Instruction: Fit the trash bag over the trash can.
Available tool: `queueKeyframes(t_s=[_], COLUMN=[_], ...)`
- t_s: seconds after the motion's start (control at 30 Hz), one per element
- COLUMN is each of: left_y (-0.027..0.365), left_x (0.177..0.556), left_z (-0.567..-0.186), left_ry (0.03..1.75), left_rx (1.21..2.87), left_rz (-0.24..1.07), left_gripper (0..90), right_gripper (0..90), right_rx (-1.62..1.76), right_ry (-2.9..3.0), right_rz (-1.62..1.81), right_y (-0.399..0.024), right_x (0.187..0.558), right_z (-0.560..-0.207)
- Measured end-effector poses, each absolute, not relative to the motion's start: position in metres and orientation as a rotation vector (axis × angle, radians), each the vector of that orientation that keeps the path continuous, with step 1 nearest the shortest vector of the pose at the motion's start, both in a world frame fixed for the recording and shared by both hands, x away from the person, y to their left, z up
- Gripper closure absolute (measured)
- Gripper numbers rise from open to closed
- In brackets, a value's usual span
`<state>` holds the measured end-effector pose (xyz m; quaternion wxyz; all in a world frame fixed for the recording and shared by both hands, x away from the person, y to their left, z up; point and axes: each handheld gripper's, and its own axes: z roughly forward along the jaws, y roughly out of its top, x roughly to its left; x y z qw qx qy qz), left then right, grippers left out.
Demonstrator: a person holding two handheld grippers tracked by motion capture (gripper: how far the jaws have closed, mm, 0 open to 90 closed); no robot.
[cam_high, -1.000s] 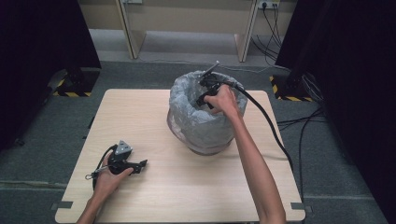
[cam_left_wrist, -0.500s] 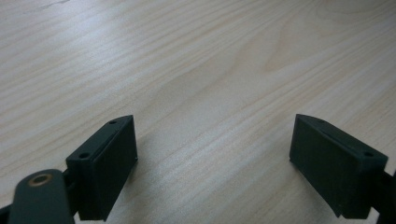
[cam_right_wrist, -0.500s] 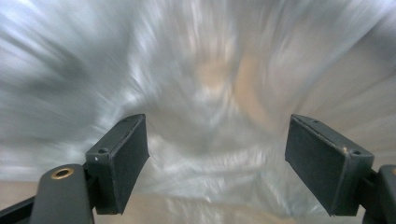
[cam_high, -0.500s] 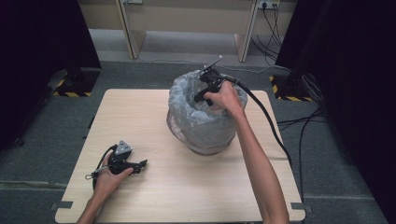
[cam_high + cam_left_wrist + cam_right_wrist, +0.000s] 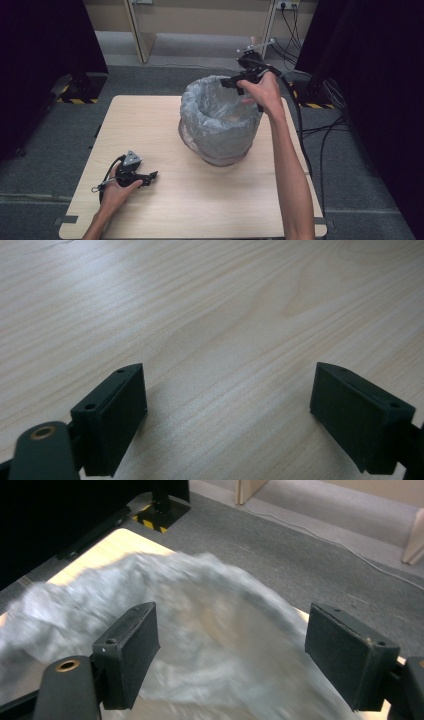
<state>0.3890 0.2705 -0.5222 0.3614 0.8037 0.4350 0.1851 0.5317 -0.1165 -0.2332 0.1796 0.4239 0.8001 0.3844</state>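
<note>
A bin lined with a crinkled grey plastic bag (image 5: 219,120) stands on the wooden table (image 5: 150,125), right of centre. My right gripper (image 5: 229,81) hovers above the bin's far right rim, open, jaws wide apart with nothing between them. In the right gripper view the grey bag (image 5: 200,645) lies blurred below the open gripper (image 5: 232,665). My left gripper (image 5: 150,176) rests on the table near the front left corner, held by a hand. Its jaws stand open over bare wood (image 5: 225,340) in the left gripper view, where the gripper (image 5: 230,420) holds nothing.
Grey carpet surrounds the table. Black curtains hang at both sides, with yellow-black striped bases (image 5: 75,97) on the floor. Cables (image 5: 320,135) trail on the right, one running from my right gripper. Wooden furniture legs (image 5: 137,30) stand at the back.
My right gripper has risen out of the bin's mouth and moved back to the right, above the rim. The left gripper has not moved.
</note>
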Motion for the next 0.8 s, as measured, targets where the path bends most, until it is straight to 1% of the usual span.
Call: queueKeyframes(t_s=[0.17,0.43,0.7,0.8], left_y=[0.271,0.270,0.271,0.271], left_x=[0.389,0.389,0.389,0.389], left_z=[-0.522,-0.522,-0.522,-0.522], left_ry=[1.121,1.121,1.120,1.120], left_rx=[2.071,2.071,2.072,2.072], left_rz=[0.477,0.477,0.477,0.477], left_gripper=[13.9,14.0,13.9,13.9], right_gripper=[22.4,21.9,22.4,22.4], right_rx=[1.241,1.270,1.256,1.253], right_ry=[2.240,2.186,2.296,2.278], right_rz=[1.021,1.049,0.909,0.961], right_y=[-0.148,-0.185,-0.182,-0.184], right_x=[0.528,0.522,0.524,0.523], right_z=[-0.242,-0.256,-0.277,-0.276])
